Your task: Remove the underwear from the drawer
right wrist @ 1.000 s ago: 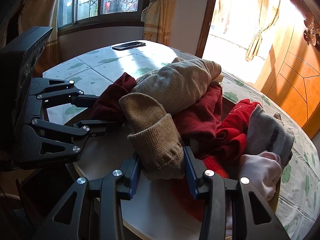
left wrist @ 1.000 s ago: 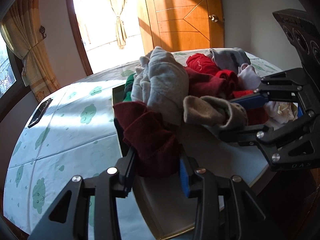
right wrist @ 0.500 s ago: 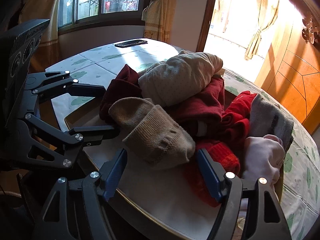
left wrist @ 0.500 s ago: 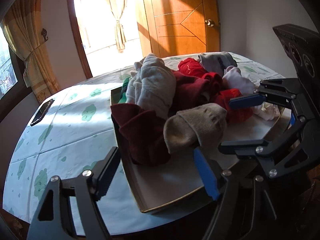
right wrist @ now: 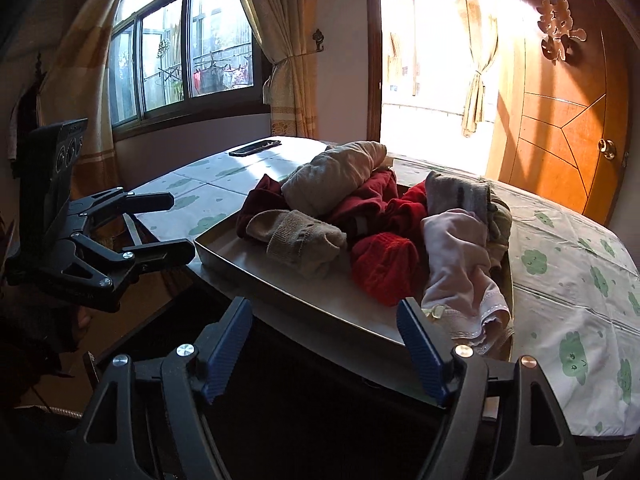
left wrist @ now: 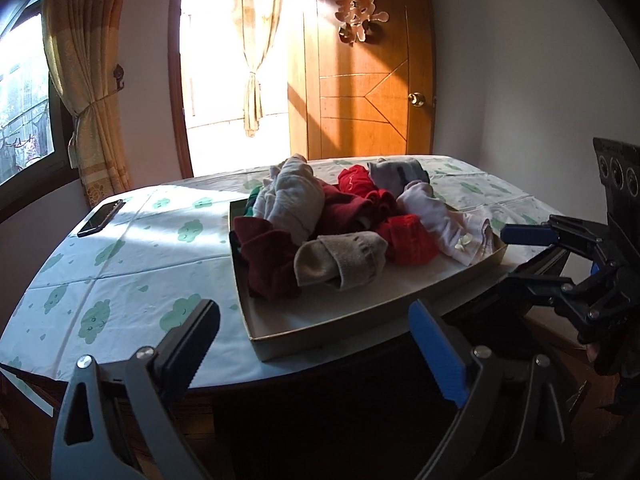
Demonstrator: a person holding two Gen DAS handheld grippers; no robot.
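A shallow drawer tray (left wrist: pixel 360 312) (right wrist: pixel 288 276) sits on the table and holds a pile of clothes. The pile has a beige knit piece (left wrist: pixel 340 258) (right wrist: pixel 298 234), a dark red garment (left wrist: pixel 268 258), a bright red knit (left wrist: pixel 412 238) (right wrist: pixel 384 266), grey-beige underwear (left wrist: pixel 296 196) (right wrist: pixel 332 176) and pale pink underwear (left wrist: pixel 448 224) (right wrist: pixel 456 256). My left gripper (left wrist: pixel 316 344) is open and empty, back from the tray's front edge. My right gripper (right wrist: pixel 324 344) is open and empty, also short of the tray. Each gripper shows in the other's view, left (right wrist: pixel 160 224) and right (left wrist: pixel 520 252).
The table (left wrist: pixel 120 272) has a white cloth with green cloud prints. A black phone (left wrist: pixel 100 218) (right wrist: pixel 256 147) lies at its far left. Behind are a window with curtains, a bright doorway and a wooden door (left wrist: pixel 368 80). Dark space lies under the table front.
Both grippers were shut on garments, the left on the dark red one and the right on the beige knit. They opened, let go and drew back from the tray.
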